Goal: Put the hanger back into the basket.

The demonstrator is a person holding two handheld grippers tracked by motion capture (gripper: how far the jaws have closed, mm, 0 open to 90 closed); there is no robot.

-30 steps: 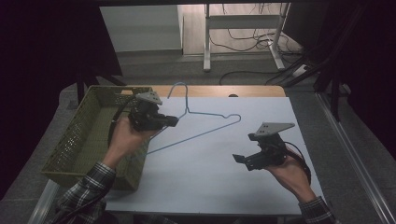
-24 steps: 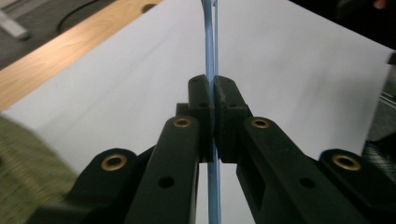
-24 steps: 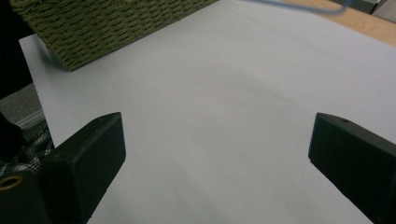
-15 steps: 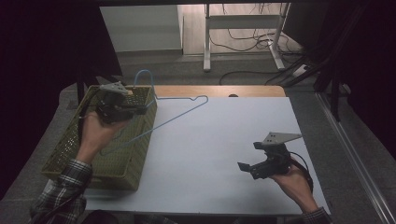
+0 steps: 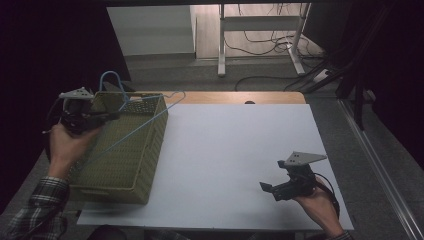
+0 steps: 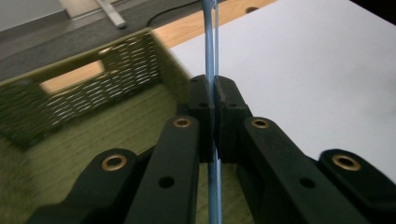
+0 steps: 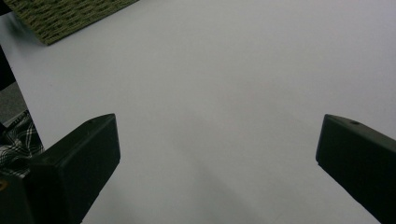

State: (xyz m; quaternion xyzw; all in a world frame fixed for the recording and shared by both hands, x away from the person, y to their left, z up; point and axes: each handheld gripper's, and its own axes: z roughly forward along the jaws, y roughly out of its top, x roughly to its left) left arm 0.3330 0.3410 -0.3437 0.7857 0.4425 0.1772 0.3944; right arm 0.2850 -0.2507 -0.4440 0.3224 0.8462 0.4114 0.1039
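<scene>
Nearest the person, at about 5 o'clock on the table in the high view, the right gripper (image 5: 266, 188) is held low over the white rectangular table sheet (image 5: 235, 150) by the right hand (image 5: 320, 205). Its jaws stand wide apart with nothing between them; the right gripper view shows the two black jaws at either edge of the frame with bare white sheet between them.

At about 9 o'clock sits the olive-green woven rectangular basket (image 5: 125, 150), at the left edge of the sheet. A plaid sleeve (image 5: 37, 210) leads up to the left hand (image 5: 67, 142), which holds the left gripper (image 5: 112, 116) above the basket's left rim toward 10 o'clock.

The left gripper's jaws are closed tight on the light-blue thin wire clothes hanger (image 5: 145, 117). The left gripper view shows the blue wire (image 6: 210, 51) pinched between the two black pads (image 6: 200, 116) and running straight up and down through them, with the basket interior (image 6: 93, 135) behind.

The hanger is off the table, tilted across the basket's far half. Its hook (image 5: 111, 80) rises beyond the gripper toward 11 o'clock, and its far corner reaches past the basket's far right rim.

Beyond the sheet, at 12 o'clock, a wooden table edge (image 5: 240, 97) is exposed.
</scene>
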